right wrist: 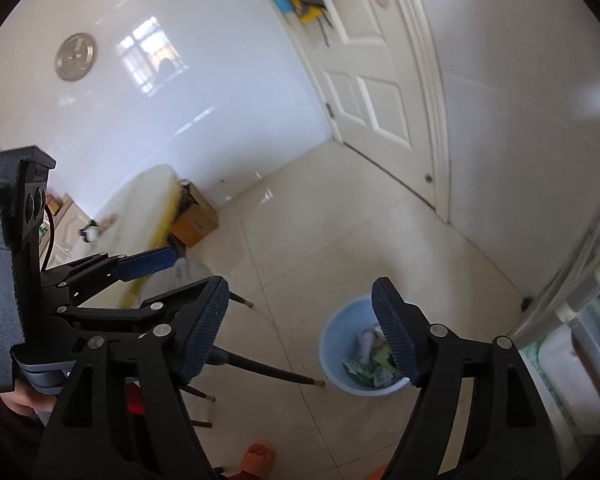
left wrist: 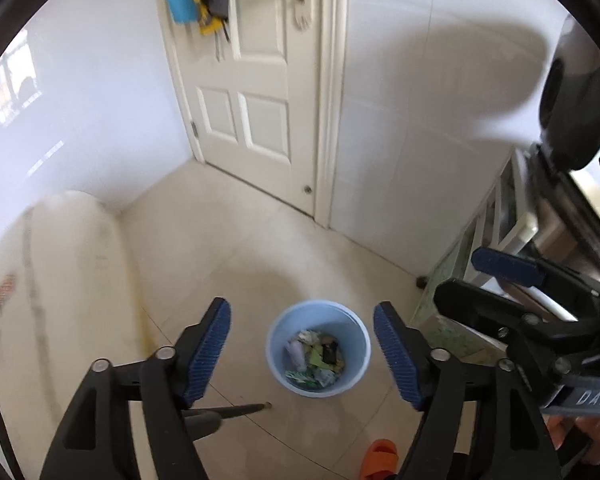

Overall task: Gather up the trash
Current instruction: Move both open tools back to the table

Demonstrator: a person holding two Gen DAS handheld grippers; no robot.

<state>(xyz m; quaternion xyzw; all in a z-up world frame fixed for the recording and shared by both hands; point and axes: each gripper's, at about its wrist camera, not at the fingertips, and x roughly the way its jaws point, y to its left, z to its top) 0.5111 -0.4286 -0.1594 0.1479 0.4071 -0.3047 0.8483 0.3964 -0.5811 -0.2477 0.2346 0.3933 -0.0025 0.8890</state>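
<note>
A light blue bin (left wrist: 277, 360) stands on the tiled floor, holding crumpled wrappers and paper (left wrist: 314, 360). My left gripper (left wrist: 302, 310) hangs above it, open, and the bin shows in the gap between the blue pads; nothing is held. In the right wrist view the bin (right wrist: 334, 346) sits low and right of centre, partly behind the right finger (right wrist: 394, 332). My right gripper (right wrist: 300, 286) is open and empty over bare floor just left of the bin. Each gripper appears at the edge of the other's view: the right gripper (left wrist: 504, 266) and the left gripper (right wrist: 146, 262).
A white door (left wrist: 260, 100) and tiled walls close off the far corner. A cloth-covered table (left wrist: 60, 280) stands left, dark chair legs (right wrist: 268, 368) beside it, and a cardboard box (right wrist: 194, 216) behind. A cabinet (left wrist: 480, 264) lines the right. An orange slipper (left wrist: 380, 460) lies near.
</note>
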